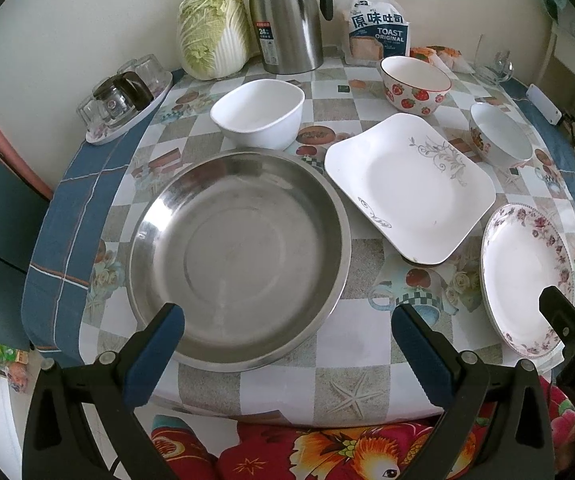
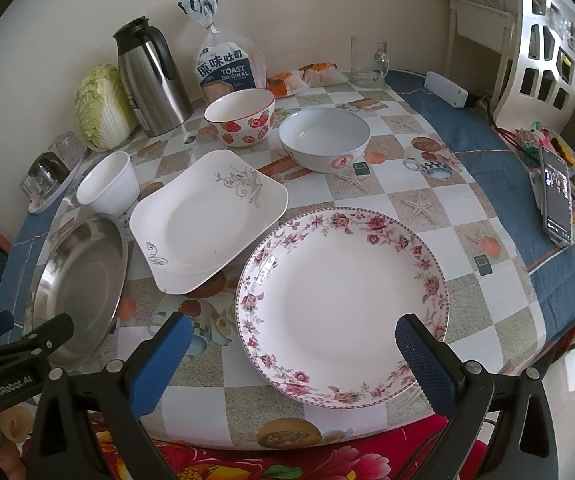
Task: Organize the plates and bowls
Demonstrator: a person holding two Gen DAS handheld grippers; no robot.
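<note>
Round table under a glossy checkered oilcloth with starfish and fruit prints, blue cloth below it, pushed against a cream wall; white lattice chair back at the right. Count: three plates, three bowls. Plates: round stainless steel plate near-left, white square plate with grey vine print in the middle, round white plate with pink floral rim near-right. The square one sits rotated, one corner toward the near edge, long diagonal running near-to-far; its near corner seems to ride slightly up off the cloth, hard to confirm. Bowls: plain white squarish bowl behind the steel plate, strawberry-print bowl at the back, white round bowl with a red emblem to its right. All upright, none stacked. Back row: napa cabbage, steel thermos jug, toast bag, glass mug. Left gripper wide open, empty, over the steel plate's near rim. Right gripper wide open, empty, straddling the floral plate's near edge.
</note>
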